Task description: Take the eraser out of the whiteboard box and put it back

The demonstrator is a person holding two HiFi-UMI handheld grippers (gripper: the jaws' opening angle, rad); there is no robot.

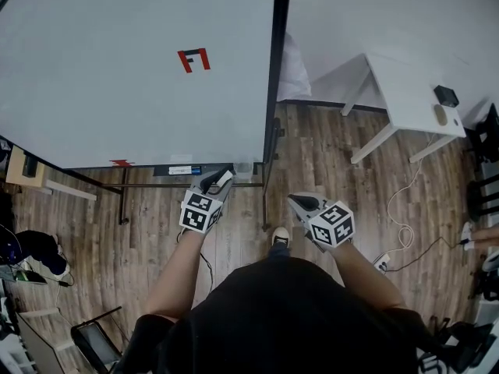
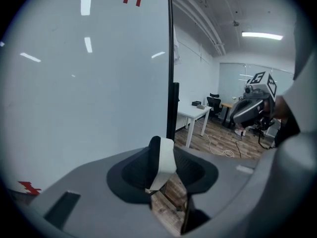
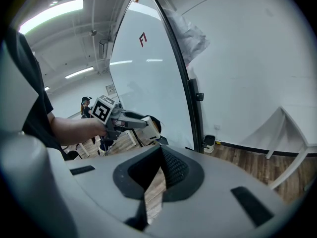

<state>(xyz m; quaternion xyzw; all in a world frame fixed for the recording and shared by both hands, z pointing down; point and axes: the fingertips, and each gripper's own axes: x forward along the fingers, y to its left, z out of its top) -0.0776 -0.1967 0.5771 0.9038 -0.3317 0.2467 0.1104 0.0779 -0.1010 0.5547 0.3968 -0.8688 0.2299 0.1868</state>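
Note:
The eraser (image 2: 166,165), a white block with a dark felt side, sits between the jaws of my left gripper (image 2: 161,152), which is shut on it. From the head view the left gripper (image 1: 218,182) hangs just in front of the whiteboard (image 1: 132,68), near its lower right corner, with the eraser (image 1: 227,178) at its tip. A small clear box (image 1: 243,169) sits on the board's bottom rail right beside it. My right gripper (image 1: 300,202) is lower and to the right, over the floor. Its jaws (image 3: 161,150) meet at the tips with nothing between them.
The whiteboard's dark frame post (image 1: 273,92) runs down its right edge. A white table (image 1: 409,92) stands at the right with small items on it. Cables (image 1: 401,209) trail over the wooden floor. A wooden bench (image 1: 23,170) is at the left.

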